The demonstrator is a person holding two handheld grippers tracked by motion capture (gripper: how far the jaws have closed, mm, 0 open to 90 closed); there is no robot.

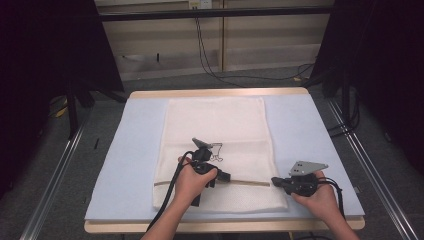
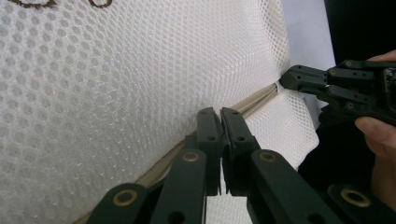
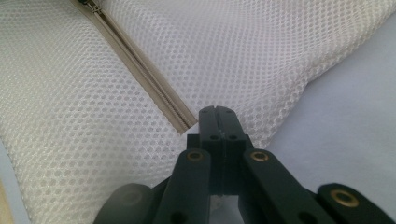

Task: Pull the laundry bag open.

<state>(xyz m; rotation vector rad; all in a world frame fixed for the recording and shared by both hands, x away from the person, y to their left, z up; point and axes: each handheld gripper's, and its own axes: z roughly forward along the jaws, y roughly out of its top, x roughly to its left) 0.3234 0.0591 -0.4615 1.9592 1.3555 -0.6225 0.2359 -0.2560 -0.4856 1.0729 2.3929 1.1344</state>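
Both tongs are at the near part of the white mesh zip bag [image 1: 215, 150], which lies flat in the middle of the pale blue padded table cover [image 1: 135, 165]. From the high view, your left gripper [image 1: 224, 177] sits over the beige zipper line [image 1: 247, 182] near its middle, and your right gripper [image 1: 276, 182] touches the bag's right edge where that line ends. In the left gripper view, the jaws are pressed together at the zipper tape [image 2: 252, 100], but I cannot tell whether they pinch the slider, the tape or nothing. If they hold only mesh, I think a pull along the zipper will bunch the fabric and not move the slider. In the right gripper view, the jaws are also closed, just beside the cut end of the zipper [image 3: 184, 123], perhaps on the mesh edge; the grip itself is hidden. If this hold is weak, the whole bag may slide on the smooth cover when you pull.
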